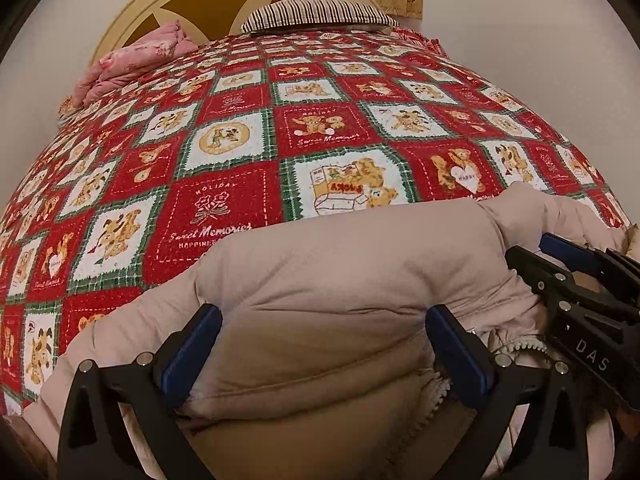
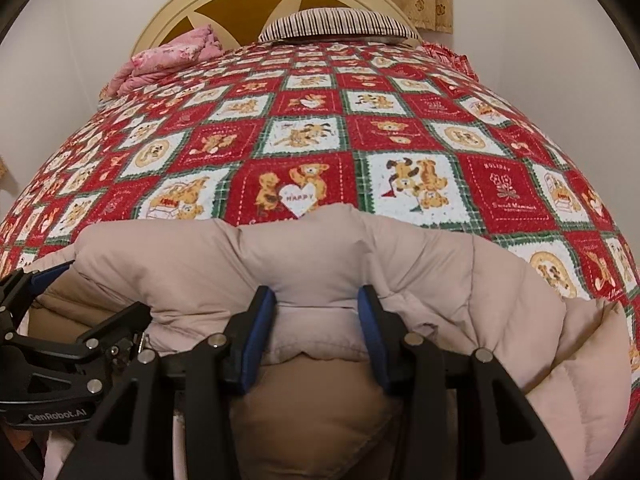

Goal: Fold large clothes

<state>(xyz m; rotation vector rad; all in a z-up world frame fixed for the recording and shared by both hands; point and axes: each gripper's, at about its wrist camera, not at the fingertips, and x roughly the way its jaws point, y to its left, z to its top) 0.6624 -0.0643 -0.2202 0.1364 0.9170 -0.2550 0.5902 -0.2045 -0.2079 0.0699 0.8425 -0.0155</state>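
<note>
Jacket (image 2: 320, 256): right fingers (image 2: 260, 336) pinch fold; left fingers (image 1: 192, 352) spread.

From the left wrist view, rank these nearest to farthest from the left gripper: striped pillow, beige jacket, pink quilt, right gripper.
1. Beige jacket, bulging between the left gripper's open jaws.
2. Right gripper, just off to the right, on the same jacket.
3. Pink quilt, far left by the headboard.
4. Striped pillow, at the head of the bed; too close to the quilt to rank firmly.
</note>
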